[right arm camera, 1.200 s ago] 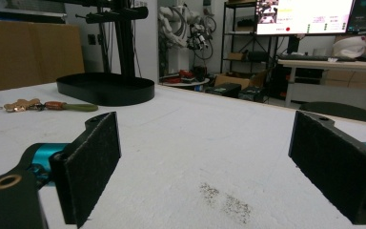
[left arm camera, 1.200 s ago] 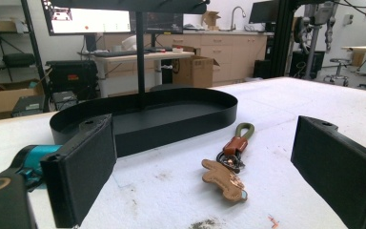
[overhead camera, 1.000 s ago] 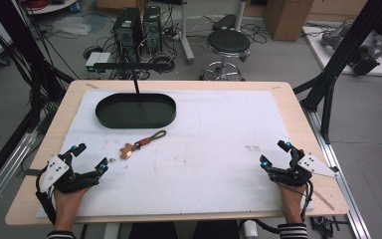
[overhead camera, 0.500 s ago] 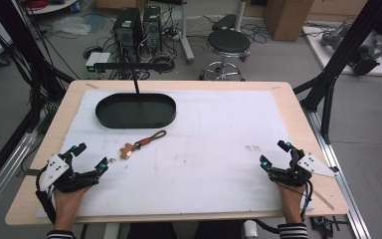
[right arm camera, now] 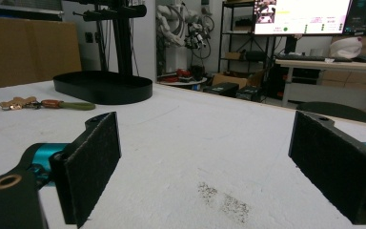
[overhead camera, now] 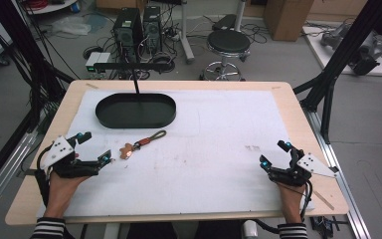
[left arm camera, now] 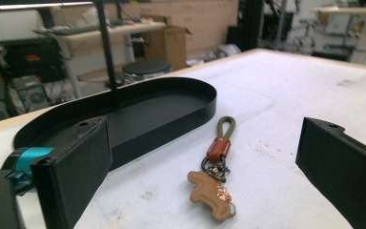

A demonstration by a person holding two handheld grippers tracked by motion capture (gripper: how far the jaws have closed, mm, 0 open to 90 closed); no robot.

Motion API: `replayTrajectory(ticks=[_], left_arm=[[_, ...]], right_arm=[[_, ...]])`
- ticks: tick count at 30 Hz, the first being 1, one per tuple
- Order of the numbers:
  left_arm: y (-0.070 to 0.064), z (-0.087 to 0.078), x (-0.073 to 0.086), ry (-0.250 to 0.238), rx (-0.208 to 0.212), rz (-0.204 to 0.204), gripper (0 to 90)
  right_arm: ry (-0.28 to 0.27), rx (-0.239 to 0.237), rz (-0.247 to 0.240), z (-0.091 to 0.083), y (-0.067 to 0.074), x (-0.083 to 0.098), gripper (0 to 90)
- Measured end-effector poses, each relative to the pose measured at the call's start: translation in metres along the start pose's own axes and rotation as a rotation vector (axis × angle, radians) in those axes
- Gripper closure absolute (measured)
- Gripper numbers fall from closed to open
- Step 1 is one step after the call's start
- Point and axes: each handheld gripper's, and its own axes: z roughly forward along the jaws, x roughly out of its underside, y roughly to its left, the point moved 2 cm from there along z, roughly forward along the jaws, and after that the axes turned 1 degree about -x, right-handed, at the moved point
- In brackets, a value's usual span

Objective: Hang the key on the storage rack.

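Observation:
A keychain [overhead camera: 140,144] lies on the white mat: an olive cord loop, a brown leather tab, a metal ring and a tan gingerbread-man charm [left arm camera: 211,192]. It rests just in front of a black oval tray [overhead camera: 135,110] with an upright post. My left gripper [overhead camera: 95,147] sits at the table's left, open, with the keychain a short way ahead between its jaws' line of sight. Far off at the right, my right gripper [overhead camera: 275,154] rests open on the mat with nothing between its jaws; the keychain [right arm camera: 42,103] and tray [right arm camera: 103,87] appear far to its left.
A white mat [overhead camera: 219,144] covers most of the wooden table [overhead camera: 298,114]. Black frame struts stand at both sides of the table. A stool [overhead camera: 228,42], computer towers and cables are on the floor behind.

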Motion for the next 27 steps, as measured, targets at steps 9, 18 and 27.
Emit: replayTrajectory(ticks=[9,18,27], left_arm=[[0.003,0.028,-0.029,0.137,0.073,0.051,5.3],[0.005,0.057,-0.050,0.279,0.118,0.111,5.3],[0.001,0.085,-0.065,0.421,0.153,0.174,5.3]], right_arm=[[-0.002,0.002,-0.004,0.000,0.000,0.000,9.5],[0.000,0.002,0.001,0.000,0.000,0.000,9.5],[-0.002,0.002,-0.001,0.000,0.000,0.000,9.5]])
